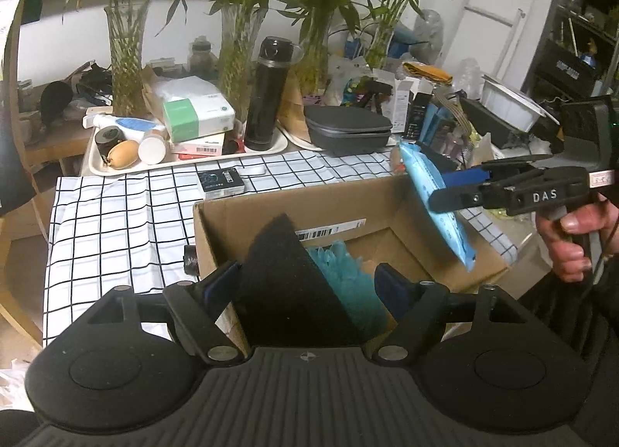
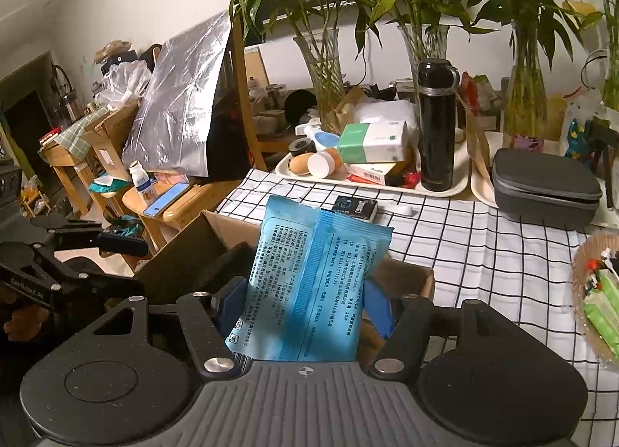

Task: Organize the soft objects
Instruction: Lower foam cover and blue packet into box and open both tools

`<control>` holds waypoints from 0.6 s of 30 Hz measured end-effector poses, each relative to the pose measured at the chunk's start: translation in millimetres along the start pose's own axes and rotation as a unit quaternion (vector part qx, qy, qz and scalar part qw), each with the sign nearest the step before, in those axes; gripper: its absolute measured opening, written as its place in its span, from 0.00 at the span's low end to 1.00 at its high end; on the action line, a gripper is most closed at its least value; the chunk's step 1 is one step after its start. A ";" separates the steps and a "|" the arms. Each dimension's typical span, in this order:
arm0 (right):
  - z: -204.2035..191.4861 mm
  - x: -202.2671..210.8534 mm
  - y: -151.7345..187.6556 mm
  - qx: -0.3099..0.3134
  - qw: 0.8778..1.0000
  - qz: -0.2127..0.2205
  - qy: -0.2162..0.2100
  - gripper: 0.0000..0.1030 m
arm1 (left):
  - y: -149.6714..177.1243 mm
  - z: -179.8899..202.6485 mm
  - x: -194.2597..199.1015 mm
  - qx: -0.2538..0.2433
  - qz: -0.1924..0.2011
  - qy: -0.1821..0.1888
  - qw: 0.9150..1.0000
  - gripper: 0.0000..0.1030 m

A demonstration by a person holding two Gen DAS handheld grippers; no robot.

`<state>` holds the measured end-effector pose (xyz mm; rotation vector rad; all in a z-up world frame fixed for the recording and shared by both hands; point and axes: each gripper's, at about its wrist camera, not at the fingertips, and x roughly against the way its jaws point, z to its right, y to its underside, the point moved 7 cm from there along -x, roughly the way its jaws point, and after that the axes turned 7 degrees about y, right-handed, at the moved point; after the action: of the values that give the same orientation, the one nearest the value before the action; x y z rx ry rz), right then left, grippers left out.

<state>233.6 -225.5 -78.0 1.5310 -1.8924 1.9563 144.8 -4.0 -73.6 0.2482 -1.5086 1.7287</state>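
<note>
An open cardboard box (image 1: 216, 230) stands on the checked tablecloth; it also shows in the right wrist view (image 2: 410, 277). A teal fluffy item (image 1: 348, 277) lies inside it. My left gripper (image 1: 309, 284) is shut on a black foam sponge (image 1: 286, 284) and holds it over the box's near side. My right gripper (image 2: 305, 304) is shut on a blue soft packet of wipes (image 2: 309, 280) and holds it above the box. In the left wrist view the right gripper (image 1: 445, 191) holds the packet (image 1: 437, 207) over the box's right wall.
A tray (image 1: 127, 166) with a tissue box (image 1: 197, 114), black flask (image 1: 267, 95) and small items stands behind the box. A grey case (image 1: 348, 128) and glass vases of bamboo stand further back. A basket (image 2: 595, 292) sits at the right.
</note>
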 end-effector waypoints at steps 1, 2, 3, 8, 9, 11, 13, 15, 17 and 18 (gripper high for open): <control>0.5 -0.2 -0.8 0.000 1.000 0.000 0.001 0.66 | 0.7 0.4 1.2 -0.001 0.000 0.001 1.000 0.75; 0.2 -0.2 -0.5 0.002 1.000 0.001 0.004 0.66 | 1.4 1.2 2.2 -0.003 0.000 0.001 1.000 0.75; -0.3 -1.1 -0.7 0.005 1.000 0.000 0.005 0.66 | 2.1 1.3 3.6 -0.003 0.001 0.002 1.000 0.75; -5.5 -5.1 2.5 0.035 0.999 -0.009 0.023 0.92 | 3.4 -0.4 6.5 0.000 0.000 0.003 1.000 0.75; -6.2 -5.0 2.4 0.039 0.999 -0.007 0.025 0.96 | 3.7 -0.7 6.4 0.000 -0.001 0.000 1.000 0.75; -5.8 -5.5 2.2 0.038 0.999 -0.008 0.026 0.98 | 4.1 -1.5 6.4 -0.002 -0.004 -0.005 1.000 0.75; -4.9 -7.3 3.0 0.038 0.999 -0.012 0.028 1.00 | 3.9 -2.5 6.3 -0.002 -0.005 -0.009 1.000 0.75; -4.5 -9.1 4.8 0.039 0.999 -0.019 0.031 1.00 | 3.6 -3.0 7.0 0.000 -0.004 -0.010 1.000 0.75; -4.7 -11.8 7.0 0.041 0.998 -0.028 0.032 1.00 | 3.4 -3.5 6.7 -0.001 -0.005 -0.013 1.000 0.75; -5.5 -12.4 8.3 0.043 0.998 -0.032 0.031 1.00 | 3.4 -3.7 6.6 -0.002 -0.007 -0.016 1.000 0.75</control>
<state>231.7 -216.3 -90.8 1.5123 -1.7346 2.0568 139.5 2.3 -73.0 0.2852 -1.5304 1.7185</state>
